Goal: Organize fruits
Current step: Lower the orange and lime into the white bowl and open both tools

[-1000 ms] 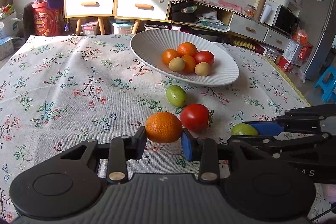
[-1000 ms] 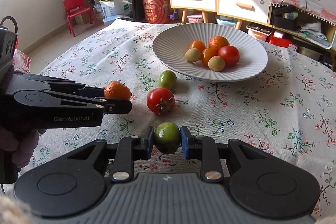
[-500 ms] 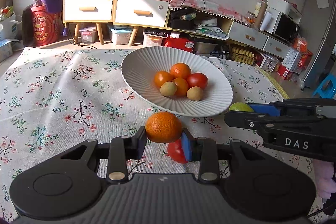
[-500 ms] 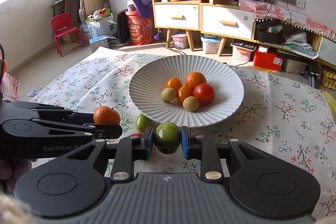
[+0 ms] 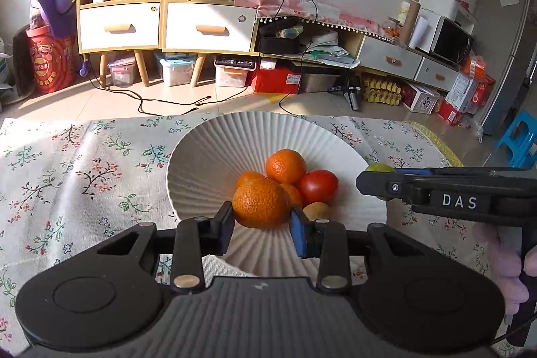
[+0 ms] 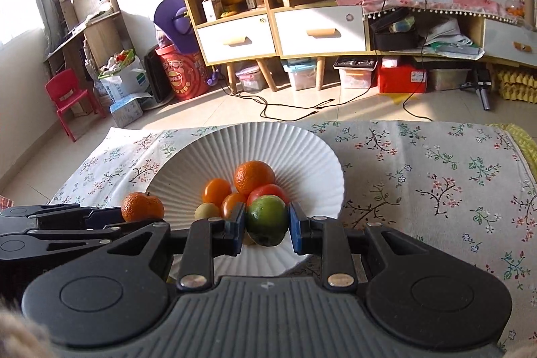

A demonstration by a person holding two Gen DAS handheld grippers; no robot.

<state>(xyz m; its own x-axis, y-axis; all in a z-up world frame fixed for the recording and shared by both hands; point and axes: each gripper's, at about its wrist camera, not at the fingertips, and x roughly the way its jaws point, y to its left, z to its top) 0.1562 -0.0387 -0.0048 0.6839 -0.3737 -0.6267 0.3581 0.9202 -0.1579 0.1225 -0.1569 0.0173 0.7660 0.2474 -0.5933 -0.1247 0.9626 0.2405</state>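
On the floral-clothed desk [image 6: 436,176] we see one white ribbed bowl [image 6: 302,150] holding a pile of fruit: three oranges [image 6: 254,176], one red tomato [image 5: 318,186] and at least one small yellow-brown fruit [image 6: 207,210]. Above the bowl, our left gripper [image 5: 261,225] clamps a fourth orange [image 5: 260,203], and our right gripper [image 6: 265,225] clamps one green lime [image 6: 267,219].

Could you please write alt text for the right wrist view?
The right gripper holds a green lime over a white plate of oranges and a tomato. At left, the left gripper holds an orange.
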